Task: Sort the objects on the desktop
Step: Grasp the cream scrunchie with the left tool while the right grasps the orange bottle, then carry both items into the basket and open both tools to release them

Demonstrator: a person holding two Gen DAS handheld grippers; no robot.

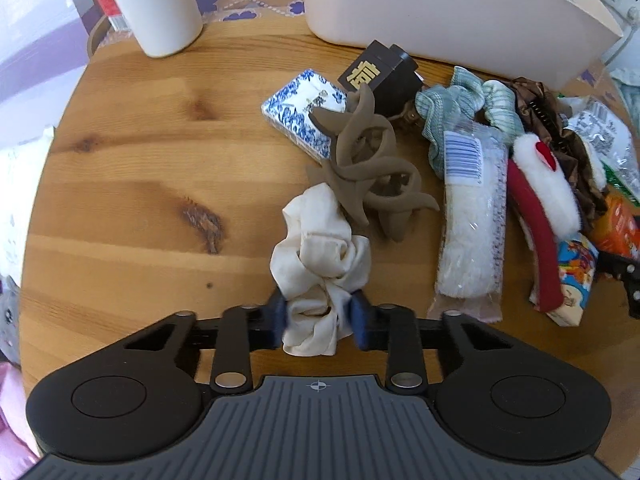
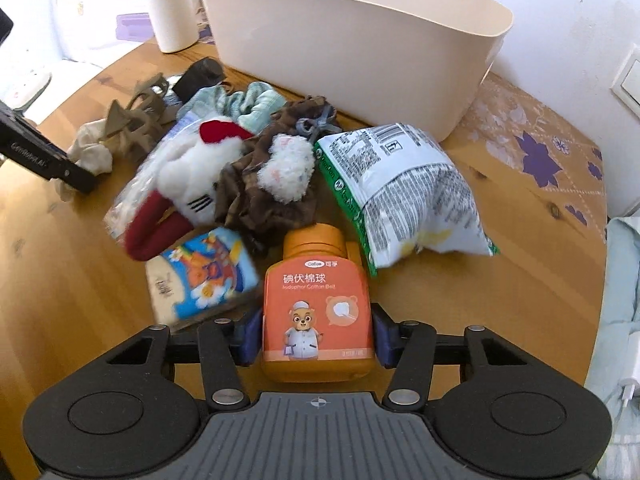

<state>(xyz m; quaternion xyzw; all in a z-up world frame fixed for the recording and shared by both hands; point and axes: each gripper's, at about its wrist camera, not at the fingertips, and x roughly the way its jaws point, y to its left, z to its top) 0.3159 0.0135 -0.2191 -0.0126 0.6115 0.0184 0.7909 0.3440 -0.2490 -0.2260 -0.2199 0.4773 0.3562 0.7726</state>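
Observation:
My left gripper (image 1: 319, 322) is shut on a cream scrunchie (image 1: 320, 252) that lies on the wooden table (image 1: 140, 152). A brown claw clip (image 1: 370, 160) rests against the scrunchie's far end. My right gripper (image 2: 316, 340) is shut on an orange cotton-ball bottle (image 2: 318, 304), its pads pressed on both sides. A cream storage bin (image 2: 360, 40) stands behind the pile, also in the left wrist view (image 1: 440, 4). The left gripper shows at the left edge of the right wrist view (image 2: 48, 156).
The pile holds a blue-white box (image 1: 300, 112), a dark brown box (image 1: 384, 72), a green scrunchie (image 1: 460, 108), a packaged white clip (image 1: 472, 224), a red-and-white plush clip (image 2: 188, 184), a cartoon tissue pack (image 2: 208, 276), a snack bag (image 2: 404, 188). A white cylinder (image 1: 160, 4) stands at the back left.

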